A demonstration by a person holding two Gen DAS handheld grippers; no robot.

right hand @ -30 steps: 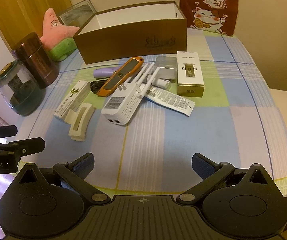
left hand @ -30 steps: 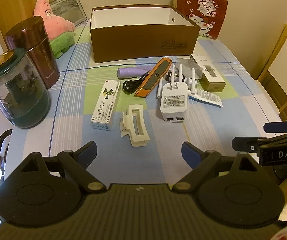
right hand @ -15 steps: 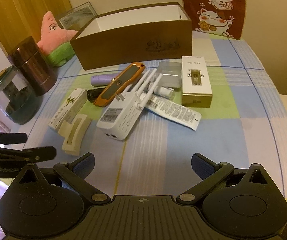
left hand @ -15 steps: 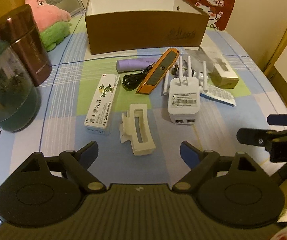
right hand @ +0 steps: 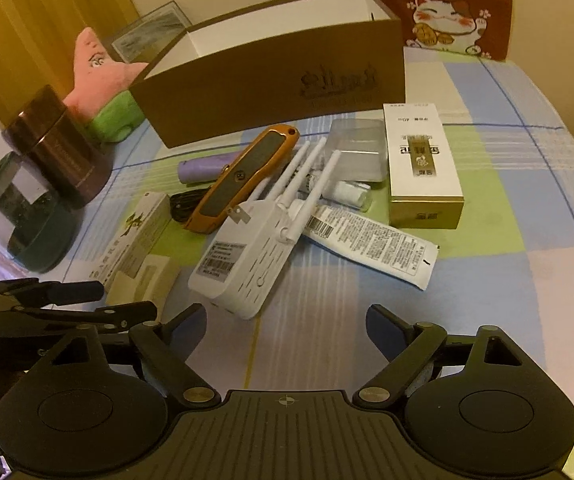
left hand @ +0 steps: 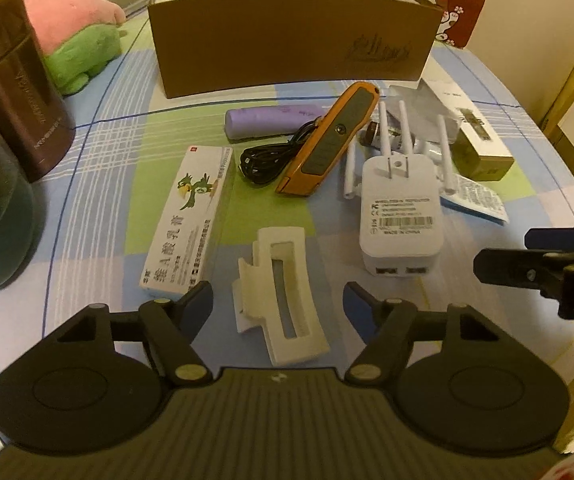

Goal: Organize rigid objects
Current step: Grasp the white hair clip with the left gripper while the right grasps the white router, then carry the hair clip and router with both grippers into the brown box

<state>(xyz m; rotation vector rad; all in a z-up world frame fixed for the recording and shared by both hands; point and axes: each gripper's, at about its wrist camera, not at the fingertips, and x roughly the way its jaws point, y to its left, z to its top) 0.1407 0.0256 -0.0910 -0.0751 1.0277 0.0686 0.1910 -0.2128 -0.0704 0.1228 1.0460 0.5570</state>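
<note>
The left hand-held gripper (left hand: 279, 300) is hovering low over the near edge of the bench (left hand: 99, 208), its fingers spread wide to either side of a cream plastic hair claw clip (left hand: 283, 296). The clip is lying flat, its long axis running from the near edge toward the far side, slightly tilted. Just beyond it, a white plastic Wi-Fi extender (left hand: 401, 216) is lying prongs-up with its four thin antennas pointing toward the far edge. An orange utility knife (left hand: 327, 140) is lying diagonally, its tip pointing at the brown cardboard box (left hand: 287, 44) standing open near the far edge. A long ointment carton (left hand: 187, 216) is lying left of the clip. The right hand-held gripper (right hand: 287, 320) is holding nothing, fingers spread apart, facing the extender.
</note>
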